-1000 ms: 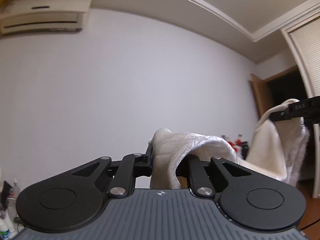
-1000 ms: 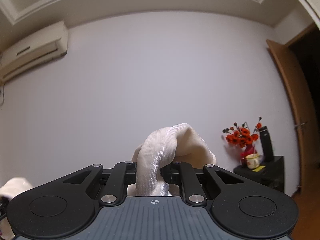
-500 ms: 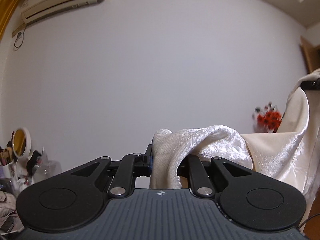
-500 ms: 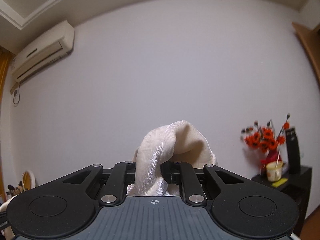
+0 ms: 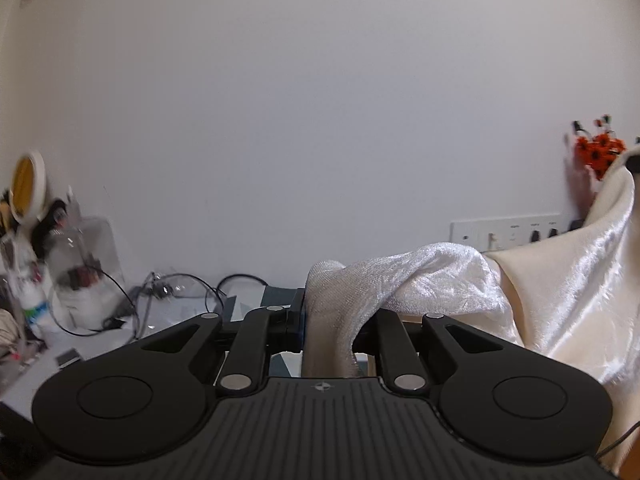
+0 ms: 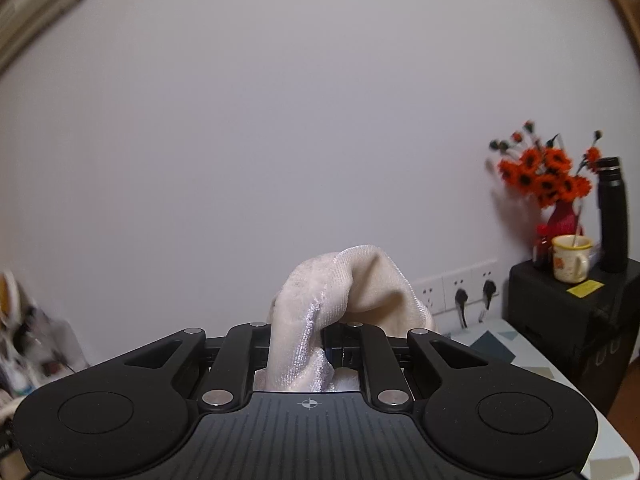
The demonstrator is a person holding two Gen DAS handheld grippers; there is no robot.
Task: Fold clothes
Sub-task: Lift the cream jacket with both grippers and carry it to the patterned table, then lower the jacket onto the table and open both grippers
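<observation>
While left gripper (image 5: pixel 332 320) pinches cream garment (image 5: pixel 440 280), cloth bunches over fingers, then spans in air rightward, rising to peak at right edge of left wrist view. Fabric shiny, satin-like on one face, fine knit on other, soft folds. Right gripper (image 6: pixel 316 340) clamped on another bunch of same garment (image 6: pixel 344 280), hump of cloth above fingers. Behind: white wall (image 6: pixel 280 120), orange flowers (image 6: pixel 548 176), mug (image 6: pixel 570 258), black bottle (image 6: pixel 612 216) on black cabinet (image 6: pixel 560 312).
</observation>
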